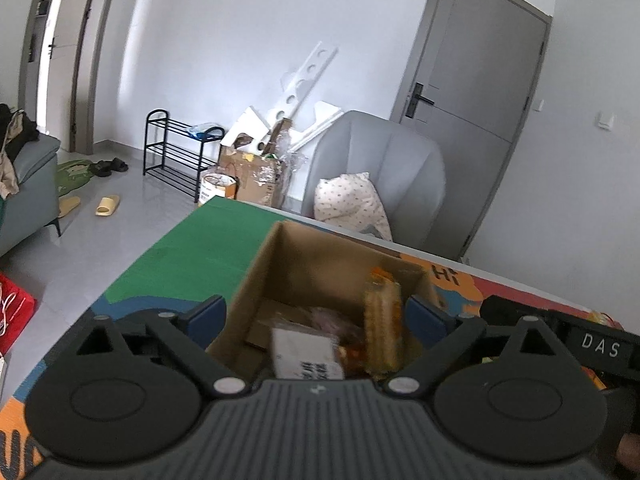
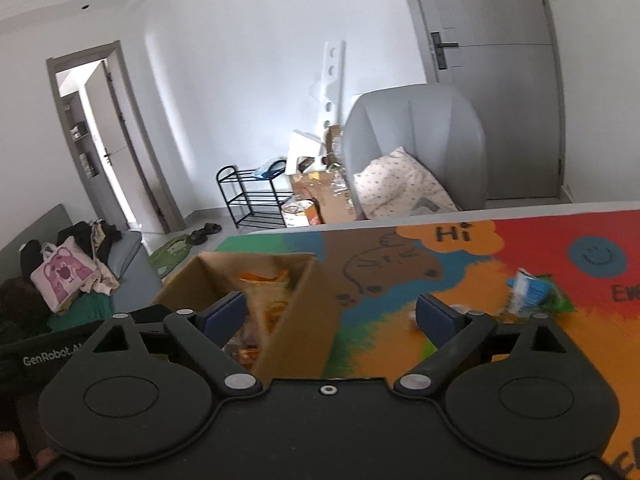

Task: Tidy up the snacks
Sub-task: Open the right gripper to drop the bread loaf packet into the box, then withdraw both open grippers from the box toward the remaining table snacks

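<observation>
Cardboard box point(image 1: 304, 276) stands open-topped on the bench point(image 1: 192, 248), near its far edge. Inside: an orange wafer-like snack pack point(image 1: 383, 324), blurred, long axis upright, leaning toward the box's right wall; a white printed packet point(image 1: 306, 354) lying flat; other wrappers indistinct. Left claw point(image 1: 318, 314) spread wide above the box, grips nothing. Right claw point(image 2: 332, 312) spread wide, empty, straddling the box's right wall. Blue and green snack packets point(image 2: 534, 290) lie farther right on the bench.
</observation>
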Demonstrator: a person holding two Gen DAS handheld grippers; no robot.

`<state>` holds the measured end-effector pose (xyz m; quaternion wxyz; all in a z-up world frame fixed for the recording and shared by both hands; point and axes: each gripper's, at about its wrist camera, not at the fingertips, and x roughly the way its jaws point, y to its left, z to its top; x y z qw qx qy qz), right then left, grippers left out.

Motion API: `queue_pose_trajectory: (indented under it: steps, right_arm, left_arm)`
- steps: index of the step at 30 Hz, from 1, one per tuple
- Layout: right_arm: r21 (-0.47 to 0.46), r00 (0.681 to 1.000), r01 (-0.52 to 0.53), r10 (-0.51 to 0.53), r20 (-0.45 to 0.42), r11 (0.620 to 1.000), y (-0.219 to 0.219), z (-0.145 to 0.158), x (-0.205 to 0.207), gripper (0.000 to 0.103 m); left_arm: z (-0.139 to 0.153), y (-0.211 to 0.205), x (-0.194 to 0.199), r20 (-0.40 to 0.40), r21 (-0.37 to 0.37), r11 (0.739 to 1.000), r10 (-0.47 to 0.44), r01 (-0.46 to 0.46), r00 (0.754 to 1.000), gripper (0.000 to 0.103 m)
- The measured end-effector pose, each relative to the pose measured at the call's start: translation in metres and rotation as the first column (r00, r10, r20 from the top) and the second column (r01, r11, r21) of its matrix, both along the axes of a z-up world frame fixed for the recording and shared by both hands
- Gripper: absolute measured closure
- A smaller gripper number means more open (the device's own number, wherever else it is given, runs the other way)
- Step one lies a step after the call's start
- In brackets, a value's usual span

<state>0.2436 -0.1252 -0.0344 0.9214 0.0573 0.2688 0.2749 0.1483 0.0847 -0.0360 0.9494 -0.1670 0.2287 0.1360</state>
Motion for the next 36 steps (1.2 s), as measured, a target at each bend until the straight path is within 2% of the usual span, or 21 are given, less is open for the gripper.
queue_pose_trajectory:
  steps: [16,36]
  right_arm:
    - [0.035,0.996,0.086,-0.086,-0.002,0.996,-0.058,-0.003,-0.006,0.000]
    - [0.050,0.985,0.170,-0.170,-0.013,0.984,-0.112,-0.015,-0.007,0.000]
  left_arm:
    - [0.007,-0.055,0.006,0.009,0.028,0.994,-0.103,0.102,0.995,0.007]
    - [0.003,-0.107,0.022,-0.005,0.033,0.977,-0.209,0.209,0.978,0.006]
